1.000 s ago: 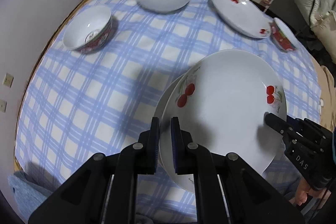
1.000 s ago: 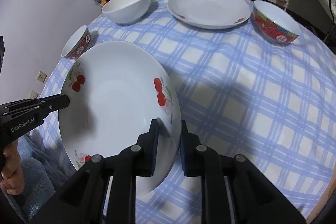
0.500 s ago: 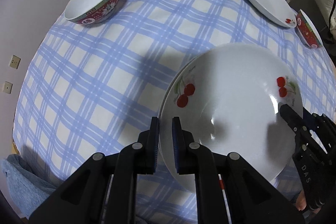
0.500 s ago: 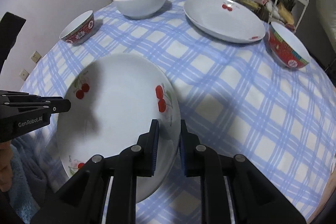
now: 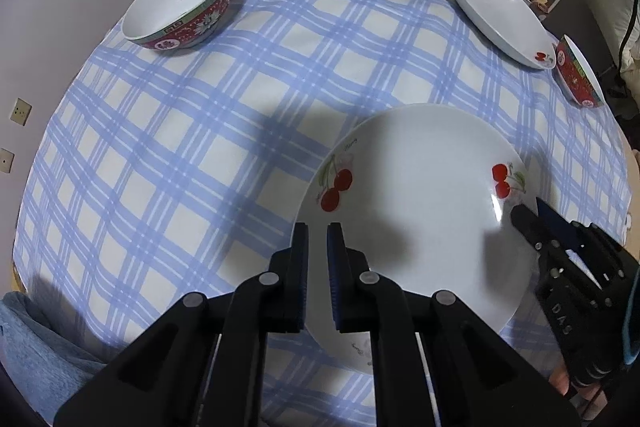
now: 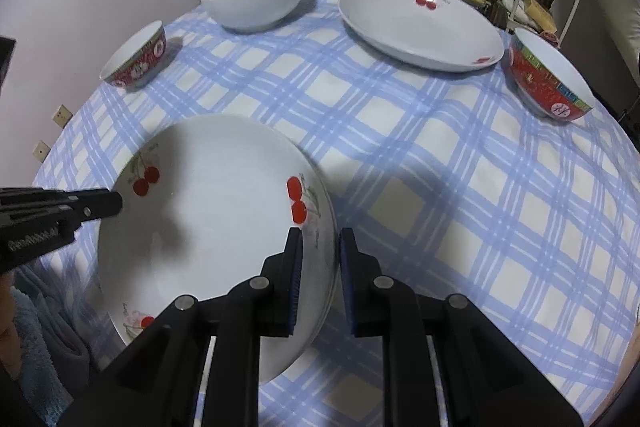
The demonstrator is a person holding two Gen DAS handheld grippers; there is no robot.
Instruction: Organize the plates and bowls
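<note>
While both tongs hang over the counter [image 5: 168,163], rundown:
Cherry plate [image 5: 412,223]: lying on the checked cloth at the near edge, held from both sides.
Left tongs [image 5: 317,227]: pinching the plate's left rim.
Right tongs [image 6: 319,233]: pinching its right rim, one pad inside, one outside.
Second plate [image 6: 416,27]: far side, well apart.

Left gripper [image 5: 317,247]: matte black linkage arms, silver pivot pins, blue-faced pads; white "GenRobot.AI" lettering on side. Right gripper [image 6: 320,251]: same build; "DAS" embossed on body, blue panel at 3 o'clock edge.
</note>
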